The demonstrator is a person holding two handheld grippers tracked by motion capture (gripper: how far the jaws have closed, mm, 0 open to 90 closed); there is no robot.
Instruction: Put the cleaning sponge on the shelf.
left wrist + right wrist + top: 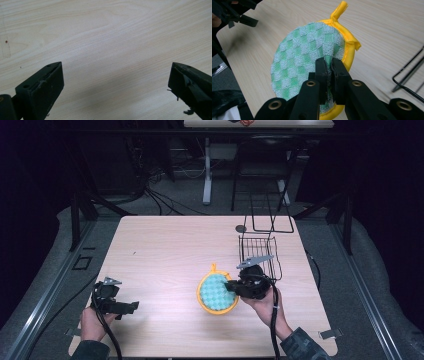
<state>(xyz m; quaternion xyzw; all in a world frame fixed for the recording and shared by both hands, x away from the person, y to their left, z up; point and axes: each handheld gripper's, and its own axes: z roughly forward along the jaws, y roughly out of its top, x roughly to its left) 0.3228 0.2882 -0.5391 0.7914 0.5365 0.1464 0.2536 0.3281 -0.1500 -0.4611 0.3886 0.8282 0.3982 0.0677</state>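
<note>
The right claw [329, 67] pinches the edge of the round green-checked cloth [304, 62], lifting it off the table [160, 250] beside the wire basket [260, 252]. The left claw [115, 82] hovers wide open, empty. A firm pinch should prevent slipping.

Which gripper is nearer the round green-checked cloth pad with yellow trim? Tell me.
Right. The right gripper is clamped on the pad's edge; the left gripper hangs open over bare table, well off to the pad's left.
</note>
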